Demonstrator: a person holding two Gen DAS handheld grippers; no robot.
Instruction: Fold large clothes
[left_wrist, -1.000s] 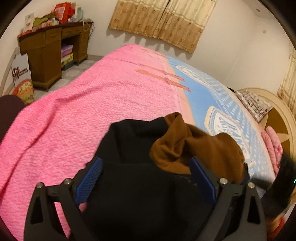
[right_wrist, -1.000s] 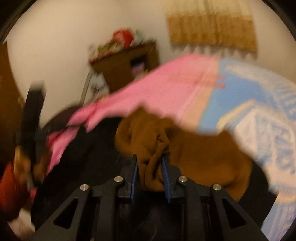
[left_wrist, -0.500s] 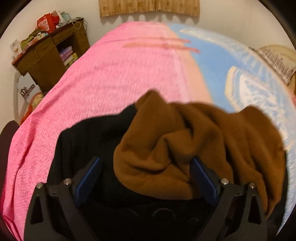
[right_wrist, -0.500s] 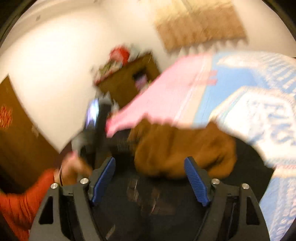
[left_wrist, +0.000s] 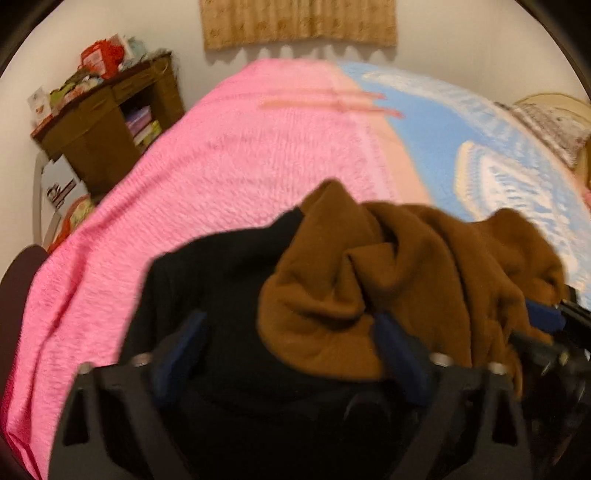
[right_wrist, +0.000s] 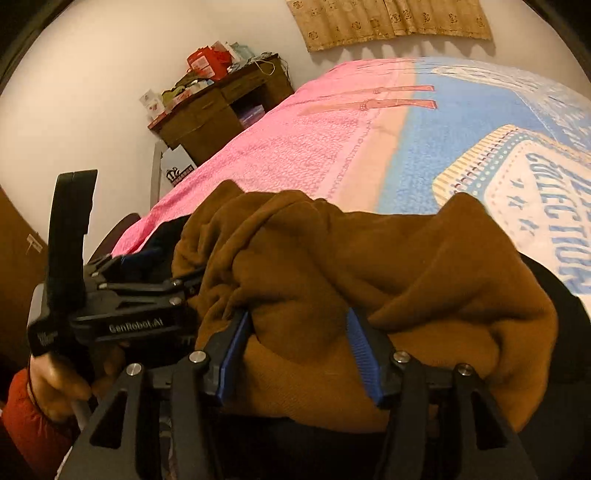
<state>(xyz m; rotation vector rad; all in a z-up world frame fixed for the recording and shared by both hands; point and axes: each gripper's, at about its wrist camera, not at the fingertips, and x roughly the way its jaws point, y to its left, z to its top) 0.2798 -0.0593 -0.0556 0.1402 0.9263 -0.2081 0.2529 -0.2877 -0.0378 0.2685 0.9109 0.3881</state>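
The right gripper (right_wrist: 299, 354) has its blue fingers (right_wrist: 364, 354) around a thick fold of the brown cloth (right_wrist: 332, 258). Its jaws are closing, but it is hard to tell if the pads press the fold yet. The left gripper (left_wrist: 291, 347) also closes, with black cloth (left_wrist: 221, 280) and a brown lump between its fingers, and gaps show on both sides. From the right wrist camera, the left gripper body reads "GenRobot.AI", and a hand (right_wrist: 62, 384) in a red sleeve (right_wrist: 22, 410) holds it.

The big brown and black garment lies bunched at the near edge of the bed (right_wrist: 295, 147). Past it the pink and blue cover is flat and free. On the blue part, big letters read "COLLECTION".

Far off, a brown bench (right_wrist: 221, 110) stands by the wall, with a red box (right_wrist: 203, 62) on top and books (left_wrist: 142, 123) in its open shelf.
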